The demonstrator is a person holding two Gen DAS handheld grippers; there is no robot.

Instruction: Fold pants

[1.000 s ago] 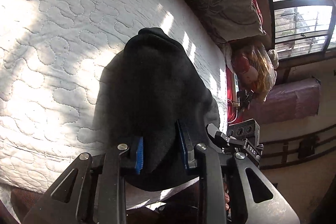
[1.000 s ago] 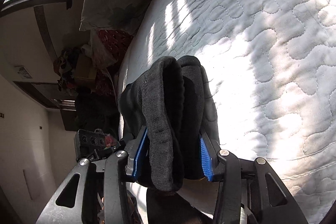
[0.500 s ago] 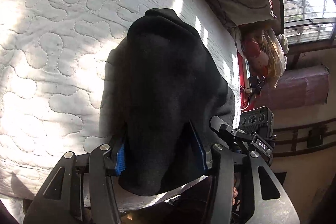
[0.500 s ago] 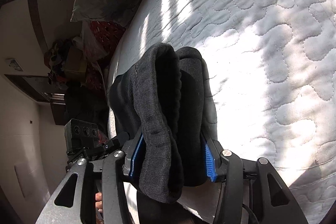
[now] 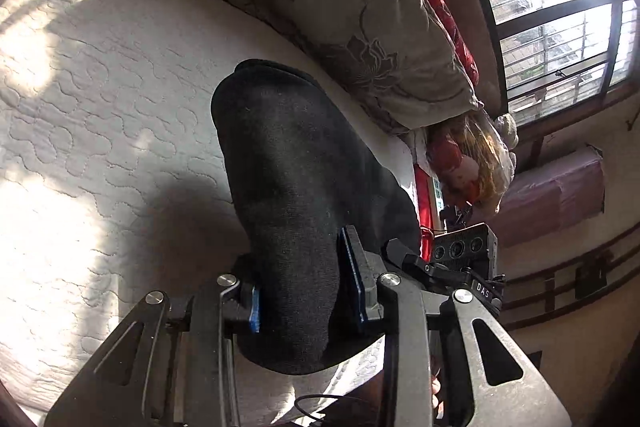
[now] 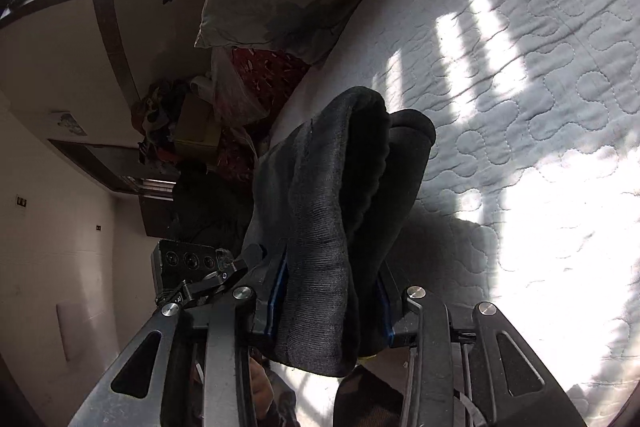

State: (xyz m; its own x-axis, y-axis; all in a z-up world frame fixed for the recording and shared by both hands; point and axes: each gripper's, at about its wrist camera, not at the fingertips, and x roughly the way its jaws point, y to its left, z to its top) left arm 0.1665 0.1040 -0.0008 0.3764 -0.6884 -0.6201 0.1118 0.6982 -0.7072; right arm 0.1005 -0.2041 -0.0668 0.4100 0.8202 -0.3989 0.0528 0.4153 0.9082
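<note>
Black knit pants point(image 5: 296, 195), bunched thick, held over the quilted mattress point(image 5: 100, 115), the floral pillow point(image 5: 340, 7) at one o'clock beyond. Carrying step, by my read; next comes laying them flat. Left gripper point(image 5: 306, 291) and right gripper point(image 6: 330, 301) have just been closing, both pinching the cloth at six o'clock.

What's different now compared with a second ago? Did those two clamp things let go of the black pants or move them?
Both tools lifted the black pants and carried them toward the flowered pillow, which now fills more of each view. The left tool and right tool have just been closing, with the bunched cloth between the pads. Neither let go. The pants stay folded over the white quilted mattress.
</note>
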